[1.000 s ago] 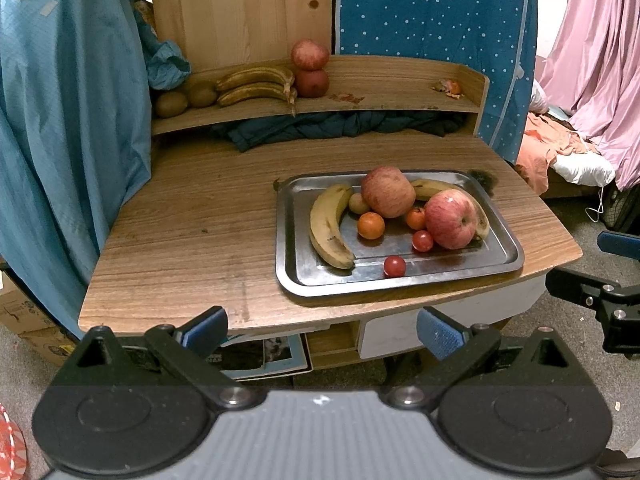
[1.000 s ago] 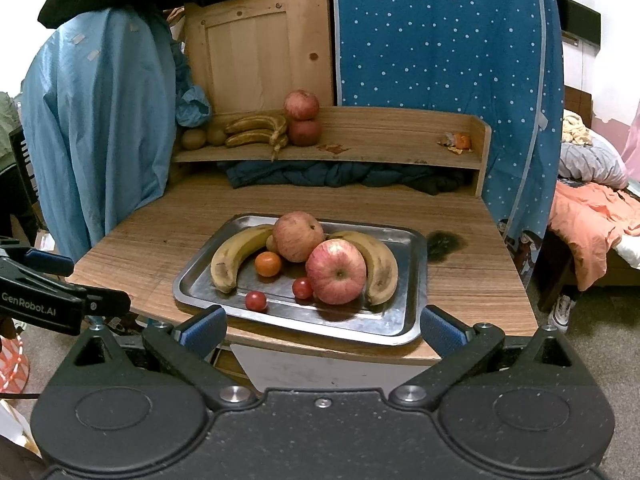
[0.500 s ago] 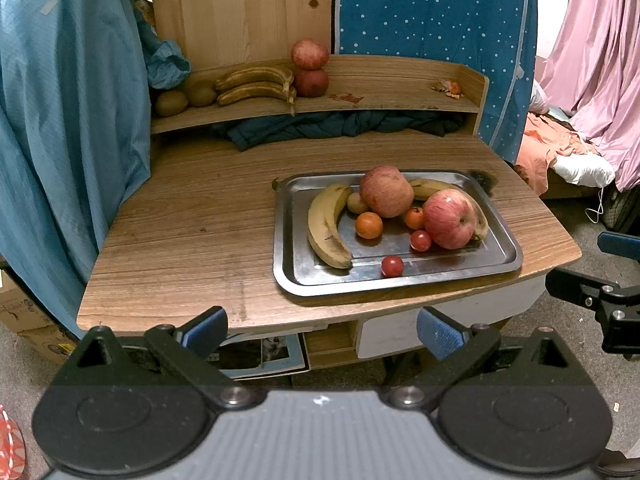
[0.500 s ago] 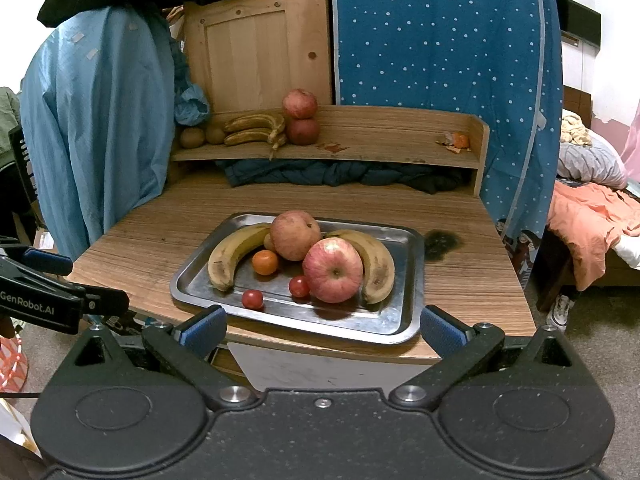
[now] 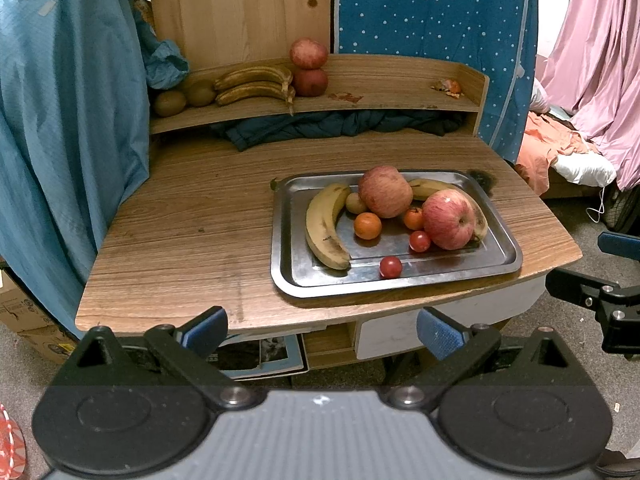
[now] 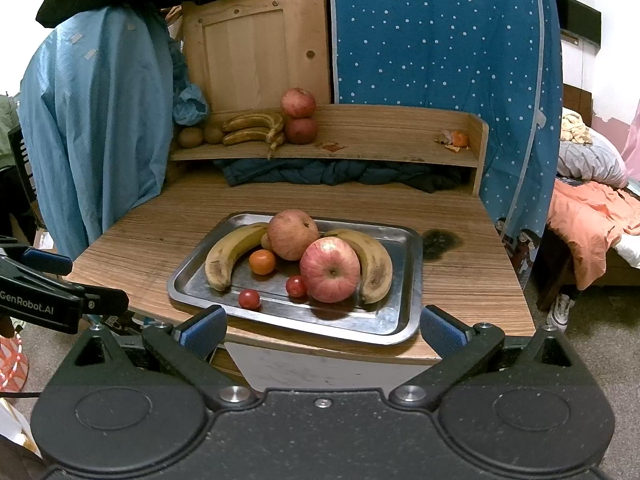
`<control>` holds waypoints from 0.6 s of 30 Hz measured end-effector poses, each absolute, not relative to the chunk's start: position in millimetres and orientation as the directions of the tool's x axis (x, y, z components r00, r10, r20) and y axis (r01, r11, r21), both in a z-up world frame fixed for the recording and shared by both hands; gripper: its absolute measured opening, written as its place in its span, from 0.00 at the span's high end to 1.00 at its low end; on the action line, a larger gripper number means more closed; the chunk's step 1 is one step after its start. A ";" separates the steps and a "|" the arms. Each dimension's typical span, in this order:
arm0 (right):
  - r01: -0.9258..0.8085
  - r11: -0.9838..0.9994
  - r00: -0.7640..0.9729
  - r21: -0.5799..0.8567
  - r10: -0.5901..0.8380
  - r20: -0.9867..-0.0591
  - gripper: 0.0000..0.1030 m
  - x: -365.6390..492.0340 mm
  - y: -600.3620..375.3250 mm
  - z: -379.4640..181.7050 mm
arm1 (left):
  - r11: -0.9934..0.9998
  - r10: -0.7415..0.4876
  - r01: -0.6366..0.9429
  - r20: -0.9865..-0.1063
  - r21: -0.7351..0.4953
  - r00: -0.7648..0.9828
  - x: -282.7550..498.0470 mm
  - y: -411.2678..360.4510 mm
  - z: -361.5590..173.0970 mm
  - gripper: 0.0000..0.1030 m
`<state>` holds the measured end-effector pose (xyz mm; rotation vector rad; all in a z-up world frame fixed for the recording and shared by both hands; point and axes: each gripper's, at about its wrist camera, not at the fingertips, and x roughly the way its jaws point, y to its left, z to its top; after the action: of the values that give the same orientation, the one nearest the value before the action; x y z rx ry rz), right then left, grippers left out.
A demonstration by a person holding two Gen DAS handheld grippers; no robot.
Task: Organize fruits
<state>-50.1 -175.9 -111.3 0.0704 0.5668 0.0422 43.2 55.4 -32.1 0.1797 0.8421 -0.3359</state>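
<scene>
Fruit sits on metal tray point(image 6: 404, 280) on wood surface point(image 5: 192, 232), near front edge. Left tongs point(image 5: 322, 326) and right tongs point(image 6: 322, 326): both wide open, holding nothing, short of surface.

Front apple point(image 6: 330, 270): round, firm, heavy, smooth; squeeze across middle, stem faces tongs.

Left banana point(image 6: 230, 254): soft, bruises easy; grab mid-body. Long way runs front to back, curved.

Small tomatoes point(image 6: 249, 299): roll easy, squash easy.

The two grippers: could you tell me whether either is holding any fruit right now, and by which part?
Nothing is held. The left gripper and right gripper are both open and empty, short of the tray where the fruit lies.
</scene>
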 end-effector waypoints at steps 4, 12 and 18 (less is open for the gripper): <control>-0.020 0.997 0.842 0.079 0.060 -0.537 0.01 -49.9 -176.4 -111.1 | 0.932 -0.219 0.361 -0.756 0.024 0.617 43.4 55.4 -32.3 0.00; -0.021 0.996 0.839 0.083 0.063 -0.540 0.01 -49.2 -174.9 -112.3 | 0.933 -0.218 0.360 -0.756 0.025 0.617 43.7 53.6 -32.3 0.00; -0.021 0.996 0.839 0.085 0.064 -0.541 0.01 -48.3 -175.4 -112.8 | 0.933 -0.212 0.358 -0.760 0.029 0.614 46.2 48.8 -34.5 0.00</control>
<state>-48.3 -175.4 -112.8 0.0766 0.5746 0.0452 46.2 48.8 -34.5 0.1847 0.8486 -0.3309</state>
